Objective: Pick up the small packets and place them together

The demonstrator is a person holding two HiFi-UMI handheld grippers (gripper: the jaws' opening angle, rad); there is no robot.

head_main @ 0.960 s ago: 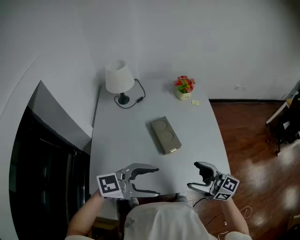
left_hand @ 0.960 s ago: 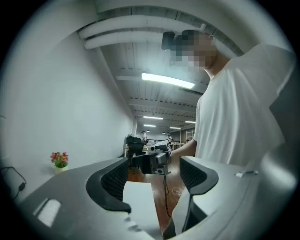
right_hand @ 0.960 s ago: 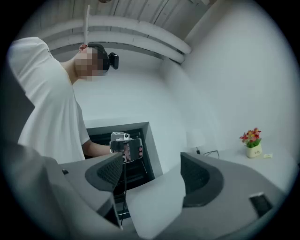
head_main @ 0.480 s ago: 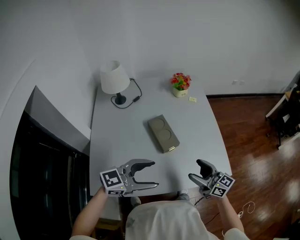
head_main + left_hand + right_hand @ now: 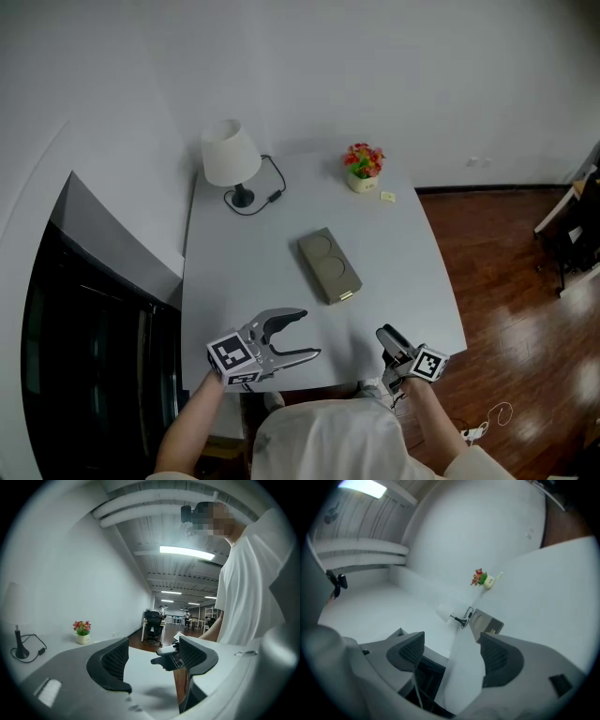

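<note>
Packet [image 5: 387, 196] lies beside flowerpot [image 5: 363, 184], too small to read.

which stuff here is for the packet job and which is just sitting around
For the job: small packet by the flower pot; left gripper, open, empty; right gripper, open, empty, jaws just closed a little.
Lying about: table lamp; flower pot; flat brown box.
</note>
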